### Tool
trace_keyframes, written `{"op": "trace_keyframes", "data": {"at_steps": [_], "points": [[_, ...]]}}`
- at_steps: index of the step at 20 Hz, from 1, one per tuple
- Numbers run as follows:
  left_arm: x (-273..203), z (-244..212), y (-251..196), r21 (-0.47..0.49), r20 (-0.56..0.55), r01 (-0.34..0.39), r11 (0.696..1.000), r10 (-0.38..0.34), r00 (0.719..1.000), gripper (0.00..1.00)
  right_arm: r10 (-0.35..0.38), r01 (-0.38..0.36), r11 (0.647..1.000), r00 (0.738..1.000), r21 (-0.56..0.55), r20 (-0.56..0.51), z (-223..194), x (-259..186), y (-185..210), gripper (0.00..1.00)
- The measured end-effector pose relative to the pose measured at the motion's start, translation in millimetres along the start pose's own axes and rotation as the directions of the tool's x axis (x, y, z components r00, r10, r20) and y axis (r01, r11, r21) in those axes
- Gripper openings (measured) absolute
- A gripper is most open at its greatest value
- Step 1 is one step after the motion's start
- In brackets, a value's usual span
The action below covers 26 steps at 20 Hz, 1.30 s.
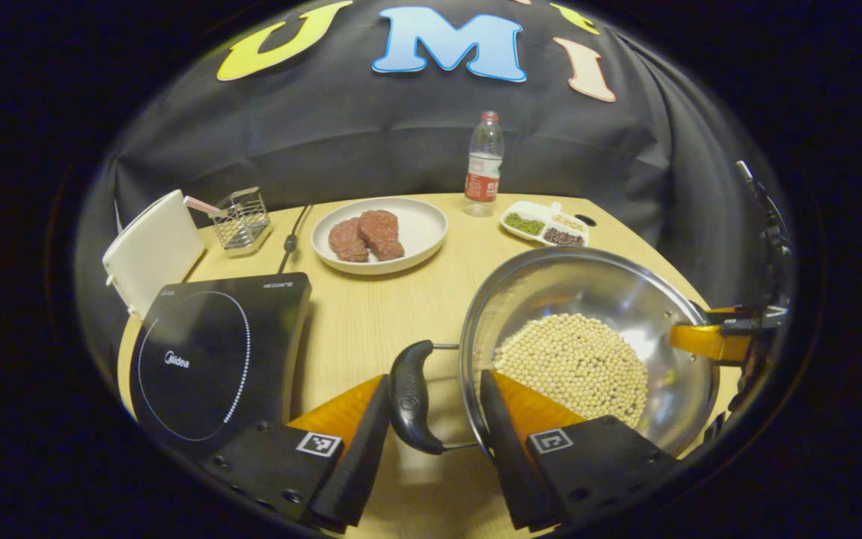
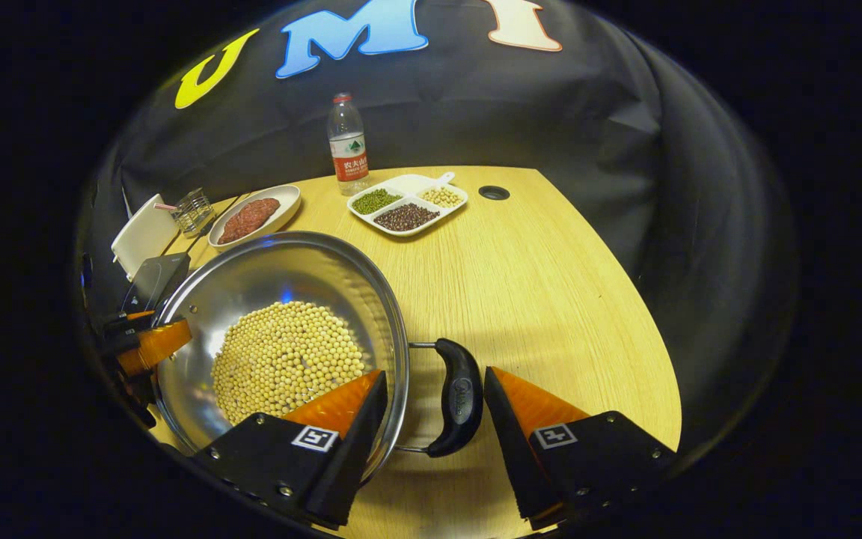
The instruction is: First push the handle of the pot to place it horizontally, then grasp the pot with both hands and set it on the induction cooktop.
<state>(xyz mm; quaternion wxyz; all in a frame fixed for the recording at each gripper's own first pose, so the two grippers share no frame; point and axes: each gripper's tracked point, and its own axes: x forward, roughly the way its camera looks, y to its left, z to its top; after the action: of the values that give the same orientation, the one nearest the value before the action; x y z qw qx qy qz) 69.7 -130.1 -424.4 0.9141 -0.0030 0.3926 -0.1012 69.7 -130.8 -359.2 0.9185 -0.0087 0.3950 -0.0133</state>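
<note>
In the left gripper view, the left gripper (image 1: 435, 419) sat nearest the camera with its two fingers spread apart, straddling one black side handle (image 1: 410, 397) of a steel pot (image 1: 588, 299). One finger appeared to rest against the handle's outer side, while the other lay over the pot's rim; the handle was not clamped. The pot rested on a pale wooden table (image 1: 393, 307), just ahead and to the right of this gripper, and held a heap of pale soybeans (image 1: 577, 363). At the pot's far rim, the other gripper could be seen.

In the right gripper view, the right gripper (image 2: 435, 419) likewise stood open around the opposite black handle (image 2: 459, 397), one finger over the rim of the pot (image 2: 281, 262) and the other just outside the handle, with a narrow gap showing there. The soybeans (image 2: 289, 359) lay ahead and to its left.

To the left of the left gripper, close beside the pot but apart from it, lay a black induction cooktop (image 1: 214, 359). Beyond it stood a white board (image 1: 153, 251) and a small wire basket (image 1: 242, 218). Farther ahead were a white plate (image 1: 423, 224) with two pieces of raw meat (image 1: 366, 235), a plastic water bottle (image 1: 484, 165), and a divided dish of beans (image 1: 545, 224).
</note>
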Motion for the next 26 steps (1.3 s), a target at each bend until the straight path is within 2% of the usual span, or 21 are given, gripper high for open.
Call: {"op": "trace_keyframes", "data": {"at_steps": [1, 2, 3, 4, 5, 6, 8, 9, 10, 11, 13, 16, 18, 19, 21, 22, 24, 25, 26], "points": [[2, -1, 1, 0.011, -0.005, -0.004, 1.000, 0.004, 1.000, 0.73, -0.001, 0.002, 1.000, 1.000, 0.025, -0.004, 0, 0, -2, 0.71], [1, -1, 0, 0.009, -0.010, -0.002, 1.000, 0.003, 1.000, 0.72, -0.002, 0.003, 0.999, 1.000, 0.037, -0.010, -1, 2, -1, 0.65], [1, -2, -1, 0.003, -0.016, -0.001, 1.000, 0.001, 1.000, 0.67, -0.006, 0.007, 0.999, 1.000, 0.048, -0.009, 0, 1, -1, 0.64], [0, -2, -1, 0.004, -0.022, -0.004, 1.000, 0.004, 1.000, 0.70, -0.005, 0.005, 0.999, 1.000, 0.050, -0.007, -1, 1, 0, 0.61], [-1, 0, -1, 0.016, -0.030, -0.005, 1.000, 0.005, 1.000, 0.65, -0.008, 0.009, 0.999, 1.000, 0.042, -0.012, -1, 1, -1, 0.57], [0, -1, -1, 0.026, -0.031, -0.008, 1.000, 0.008, 0.999, 0.68, -0.010, 0.010, 0.999, 1.000, 0.034, -0.009, -2, 1, 0, 0.57], [-2, 0, -3, 0.022, -0.038, -0.004, 1.000, 0.004, 0.999, 0.60, -0.018, 0.019, 0.999, 1.000, 0.029, -0.016, -2, 1, -1, 0.57], [-3, 1, -3, 0.017, -0.038, 0.002, 1.000, -0.002, 0.999, 0.67, -0.019, 0.019, 0.999, 1.000, 0.026, -0.013, -1, -1, -1, 0.57], [-5, 4, -2, 0.018, -0.030, 0.005, 1.000, -0.004, 1.000, 0.63, -0.019, 0.020, 0.999, 1.000, 0.026, -0.011, 1, -3, 0, 0.57], [-8, 9, 0, 0.026, -0.021, 0.006, 1.000, -0.006, 1.000, 0.67, -0.022, 0.022, 0.999, 1.000, 0.025, -0.005, 4, -8, 0, 0.57], [-19, 17, -1, 0.025, -0.011, 0.012, 1.000, -0.012, 1.000, 0.60, -0.032, 0.032, 0.999, 0.999, 0.020, 0.007, 10, -24, 1, 0.57], [-41, 29, 2, 0.015, 0.002, 0.023, 1.000, -0.023, 1.000, 0.63, -0.048, 0.047, 0.999, 0.999, 0.016, 0.021, 18, -49, 8, 0.57], [-56, 30, 9, 0.006, -0.004, 0.026, 1.000, -0.026, 1.000, 0.60, -0.052, 0.052, 0.999, 0.998, 0.013, 0.019, 19, -62, 17, 0.57], [-63, 32, 13, -0.001, -0.007, 0.029, 1.000, -0.029, 1.000, 0.63, -0.052, 0.052, 0.999, 0.998, 0.014, 0.020, 22, -67, 24, 0.57], [-79, 38, 24, -0.006, -0.002, 0.028, 1.000, -0.028, 1.000, 0.63, -0.053, 0.053, 0.999, 0.998, 0.011, 0.025, 25, -81, 35, 0.57], [-86, 39, 30, -0.006, -0.005, 0.027, 1.000, -0.027, 1.000, 0.60, -0.055, 0.055, 0.998, 0.998, 0.005, 0.027, 27, -88, 41, 0.57], [-99, 42, 44, -0.015, -0.008, 0.025, 1.000, -0.025, 1.000, 0.63, -0.055, 0.055, 0.998, 0.998, 0.002, 0.032, 31, -99, 56, 0.57], [-105, 44, 51, -0.022, -0.006, 0.024, 0.999, -0.024, 1.000, 0.59, -0.053, 0.053, 0.999, 0.998, 0.000, 0.033, 32, -106, 65, 0.57], [-111, 45, 61, -0.028, -0.004, 0.022, 0.999, -0.022, 1.000, 0.63, -0.052, 0.052, 0.999, 0.998, -0.002, 0.037, 35, -110, 75, 0.57]]}}
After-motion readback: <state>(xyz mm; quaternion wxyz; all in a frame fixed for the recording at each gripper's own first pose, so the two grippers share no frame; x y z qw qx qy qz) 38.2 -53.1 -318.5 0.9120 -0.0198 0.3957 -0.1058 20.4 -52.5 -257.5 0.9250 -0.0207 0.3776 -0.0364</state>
